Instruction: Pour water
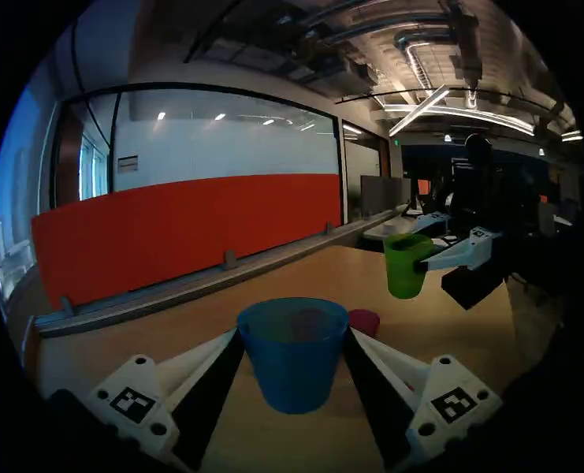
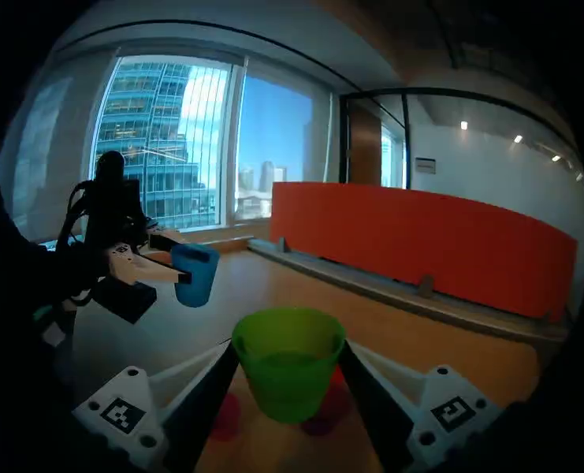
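Note:
In the left gripper view, my left gripper (image 1: 294,359) is shut on an upright blue cup (image 1: 293,363) held above the wooden table (image 1: 213,331). Farther off to the right, the right gripper (image 1: 449,264) holds a green cup (image 1: 405,265) upright in the air. In the right gripper view, my right gripper (image 2: 288,374) is shut on that green cup (image 2: 289,372), which has liquid low inside. The left gripper (image 2: 154,272) with the blue cup (image 2: 195,273) shows at the left, held by a person in dark sleeves. Both cups are apart.
An orange divider panel (image 1: 189,225) runs along the table's far edge, with a metal rail below it. A pink cup (image 1: 364,322) sits on the table behind the blue cup; pink round things (image 2: 323,414) lie under the green cup. Windows stand beyond the table.

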### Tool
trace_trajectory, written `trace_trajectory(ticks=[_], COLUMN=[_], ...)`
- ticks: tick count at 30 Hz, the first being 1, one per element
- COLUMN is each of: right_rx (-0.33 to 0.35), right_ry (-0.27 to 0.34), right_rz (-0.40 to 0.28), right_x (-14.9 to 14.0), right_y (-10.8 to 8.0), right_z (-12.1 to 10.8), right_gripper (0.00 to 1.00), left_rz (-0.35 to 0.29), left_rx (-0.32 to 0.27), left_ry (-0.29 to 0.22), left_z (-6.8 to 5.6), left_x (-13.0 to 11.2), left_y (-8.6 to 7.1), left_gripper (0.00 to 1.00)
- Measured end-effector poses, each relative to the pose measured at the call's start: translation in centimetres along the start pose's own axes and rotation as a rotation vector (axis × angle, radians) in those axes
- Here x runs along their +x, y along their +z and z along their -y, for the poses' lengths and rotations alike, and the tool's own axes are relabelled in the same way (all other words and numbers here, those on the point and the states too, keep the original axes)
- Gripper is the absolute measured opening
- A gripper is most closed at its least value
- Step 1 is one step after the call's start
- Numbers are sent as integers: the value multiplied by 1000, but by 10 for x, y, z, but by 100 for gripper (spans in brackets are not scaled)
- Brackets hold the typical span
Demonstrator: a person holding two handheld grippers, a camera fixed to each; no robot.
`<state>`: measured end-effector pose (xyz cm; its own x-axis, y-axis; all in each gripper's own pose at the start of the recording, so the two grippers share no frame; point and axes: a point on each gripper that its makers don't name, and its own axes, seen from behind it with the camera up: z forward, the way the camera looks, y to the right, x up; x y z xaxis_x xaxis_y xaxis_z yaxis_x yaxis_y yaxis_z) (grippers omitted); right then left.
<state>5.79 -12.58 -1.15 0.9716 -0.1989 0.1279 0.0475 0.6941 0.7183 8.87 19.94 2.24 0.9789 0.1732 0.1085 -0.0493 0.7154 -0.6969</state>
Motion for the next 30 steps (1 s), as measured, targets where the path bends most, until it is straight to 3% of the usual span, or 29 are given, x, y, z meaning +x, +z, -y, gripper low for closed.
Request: trace_trajectory(ticks=[21,30], right_rx=[44,72], right_ry=[16,7], right_rz=[187,258], right_x=[-68,-92], right_y=[3,3], right_z=[-4,-2], right_gripper=[90,91], left_rz=[206,300], left_rx=[-69,-93], left_ry=[31,76], left_z=[-8,-10], left_x=[-67,-93], left_y=[18,19], left_gripper=[86,86])
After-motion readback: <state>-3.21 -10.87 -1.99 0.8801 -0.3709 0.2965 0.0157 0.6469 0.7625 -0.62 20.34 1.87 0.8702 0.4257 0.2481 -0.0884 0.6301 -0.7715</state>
